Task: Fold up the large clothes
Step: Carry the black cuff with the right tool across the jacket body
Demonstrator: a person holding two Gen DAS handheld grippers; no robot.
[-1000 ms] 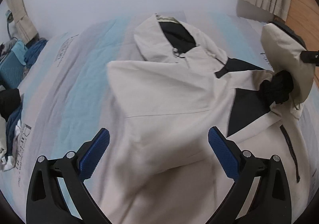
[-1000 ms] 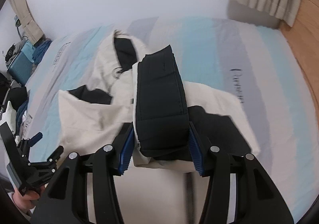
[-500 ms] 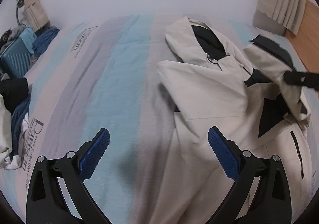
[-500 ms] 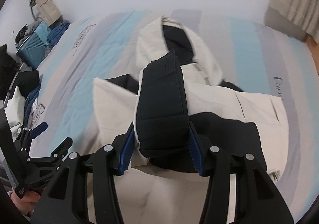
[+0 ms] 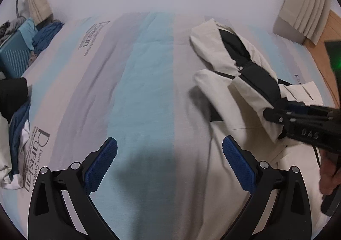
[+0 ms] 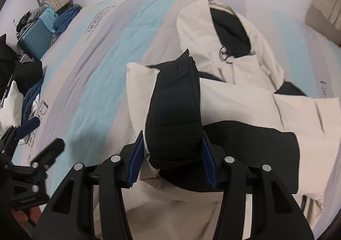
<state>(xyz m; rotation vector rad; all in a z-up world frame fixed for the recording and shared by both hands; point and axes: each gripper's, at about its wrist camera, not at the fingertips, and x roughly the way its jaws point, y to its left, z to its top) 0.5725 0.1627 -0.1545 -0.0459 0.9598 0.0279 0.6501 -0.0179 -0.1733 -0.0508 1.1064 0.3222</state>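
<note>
While the right claw (image 6: pixel 170 154) is carrying the clamped black-cuffed sleeve (image 6: pixel 174 112) across the cream hooded jacket (image 6: pixel 245 99) on the bed (image 5: pixel 138 90), the left claw (image 5: pixel 169 165), wide open, is retreating empty, leaving the fold one-handed.

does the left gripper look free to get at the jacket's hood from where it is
Probably yes. The left gripper is open and empty over bare bedsheet, and the hood lies uncovered ahead to its right. The right gripper, shut on the sleeve, sits nearer than the hood.
</note>
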